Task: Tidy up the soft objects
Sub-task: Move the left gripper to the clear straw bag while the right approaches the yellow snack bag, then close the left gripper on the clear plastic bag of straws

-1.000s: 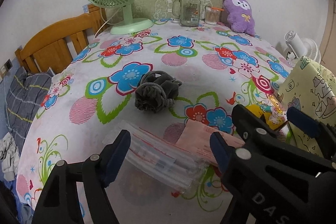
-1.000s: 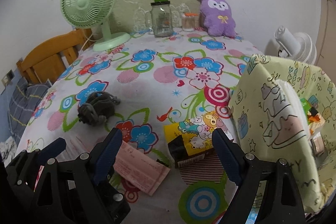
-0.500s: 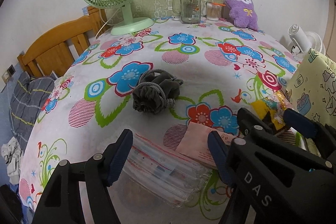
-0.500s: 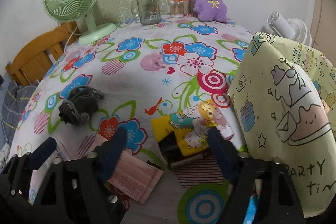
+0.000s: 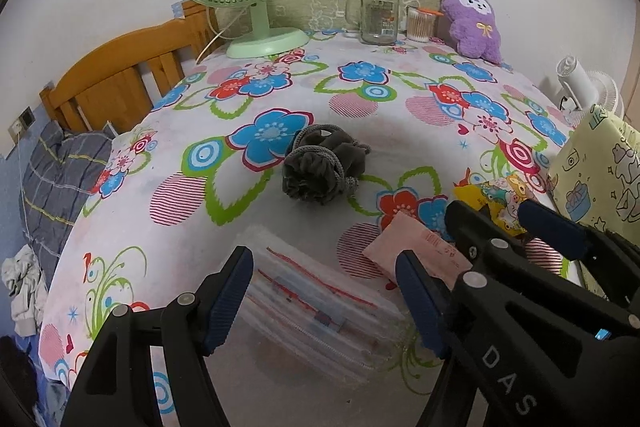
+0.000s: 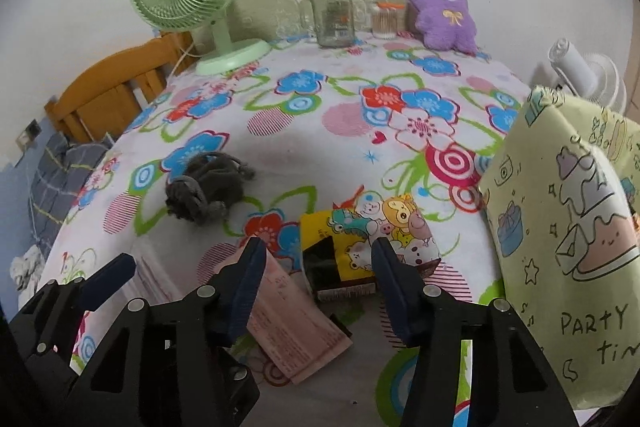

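Left gripper (image 5: 324,287): jaws wide, nothing pinched; it hangs over the clear zip bag, one finger at each side of it.
Clear zip bag (image 5: 320,311): flat on the flowered cloth (image 5: 360,131) near the front edge; its long axis runs from the near right corner toward the far left, red zip lines following that slant.
Right gripper (image 6: 318,275): jaws closing, the cartoon packet between them; the pads are not pressing on it that I can see.
Cartoon packet (image 6: 368,239): yellow with animal faces, lying flat just beside the gift bag; its long axis points away toward the back of the table, the dark end nearest the gripper.
Pink packet (image 6: 296,323): flat, slanting from the far left to the near right, partly under the right gripper's left finger.
Grey knitted bundle (image 5: 320,167): a soft crumpled lump mid-table, well apart from both grippers; no clear long axis.
Gift bag (image 6: 568,235): upright at the right edge, pale yellow.
Purple plush (image 5: 474,17): upright at the far edge, facing forward.
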